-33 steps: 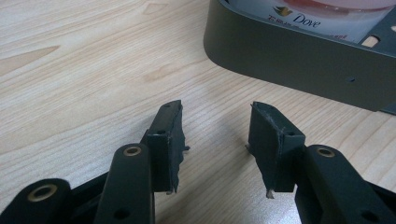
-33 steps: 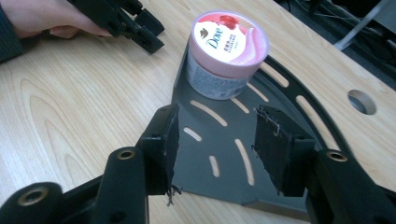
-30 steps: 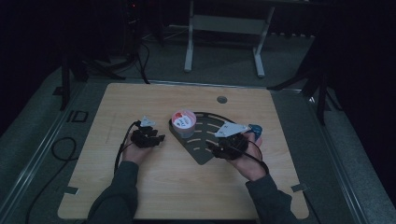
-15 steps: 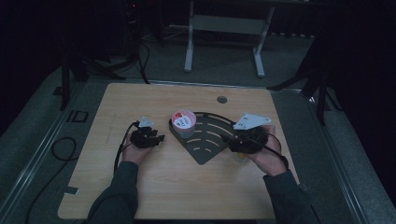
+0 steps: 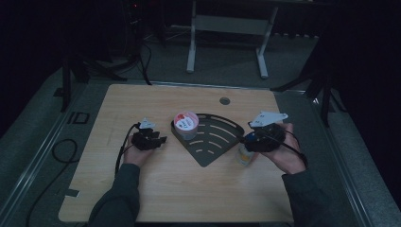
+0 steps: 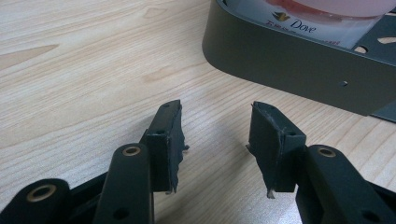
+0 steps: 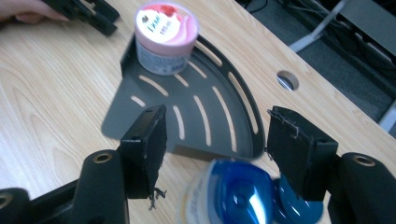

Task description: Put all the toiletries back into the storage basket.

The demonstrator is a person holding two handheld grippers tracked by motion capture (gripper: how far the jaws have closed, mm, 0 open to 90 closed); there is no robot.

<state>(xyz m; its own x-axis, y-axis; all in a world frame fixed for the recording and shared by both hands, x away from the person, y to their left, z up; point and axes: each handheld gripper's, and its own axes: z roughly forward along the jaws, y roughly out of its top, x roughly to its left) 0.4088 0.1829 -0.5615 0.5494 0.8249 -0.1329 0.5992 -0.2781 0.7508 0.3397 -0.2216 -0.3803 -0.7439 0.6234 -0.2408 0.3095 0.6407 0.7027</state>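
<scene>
Dark grey metal forms the quarter-round corner rack lying flat in the middle of the wooden bench, and it looks only part filled. One item is in it already: a tub with a pink lid stands upright at the rack's back corner, against the raised wall; the left gripper view shows the word Dove on its label. The rest of the slotted floor is bare.

What seems left is the bottle with the blue cap. It stands on the bench just outside the rack's curved edge, beside the right hand-held gripper. That gripper's jaws are spread wide with the cap between and below them, touching neither pad as far as can be told, so the bottle is not gripped; the cap is blurred. A fair judgement is that closing on the bottle and lifting it into the rack are both to come.

The left hand-held gripper rests low over the bench just left of the rack, jaws apart and holding nothing, pointed at the rack's outer wall.
</scene>
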